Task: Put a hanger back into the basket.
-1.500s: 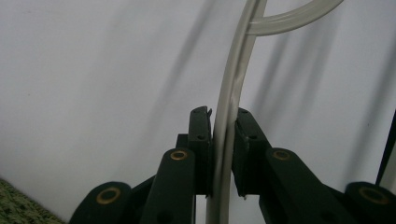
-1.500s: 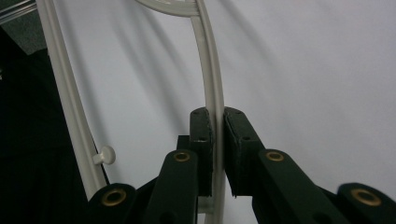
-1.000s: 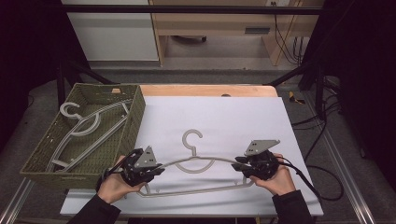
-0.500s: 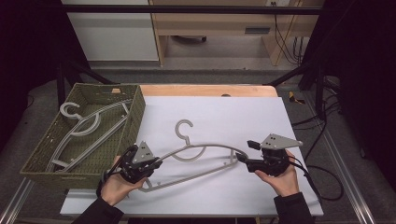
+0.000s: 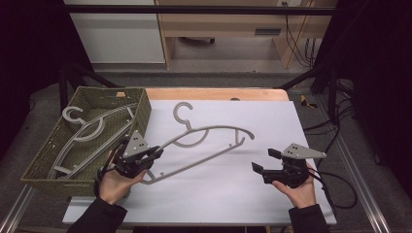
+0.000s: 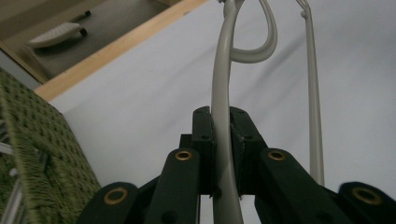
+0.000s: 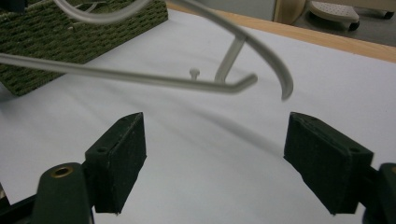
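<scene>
A grey plastic hanger (image 5: 214, 128) hangs tilted above the white table, its hook (image 5: 183, 110) pointing to the far side. My left gripper (image 5: 154, 153) is shut on the hanger's left end, next to the basket; in the left gripper view its pads (image 6: 203, 135) press on the grey arm (image 6: 220, 84). My right gripper (image 5: 265, 160) stands open over the table at the right, apart from the hanger's free right end. Its jaws have just been opening, and nothing lies between them (image 7: 215, 135); the hanger (image 7: 140, 77) floats beyond them.
A green woven basket (image 5: 141, 109) stands at the left edge of the table, holding more grey hangers (image 5: 92, 128). The white sheet (image 5: 272, 116) covers the table, with a wooden strip along the far edge. Cables trail off to the right.
My right gripper has opened, let go of the hanger's right end and drawn back to the right. My left gripper has lifted the hanger, which now tilts up off the table.
</scene>
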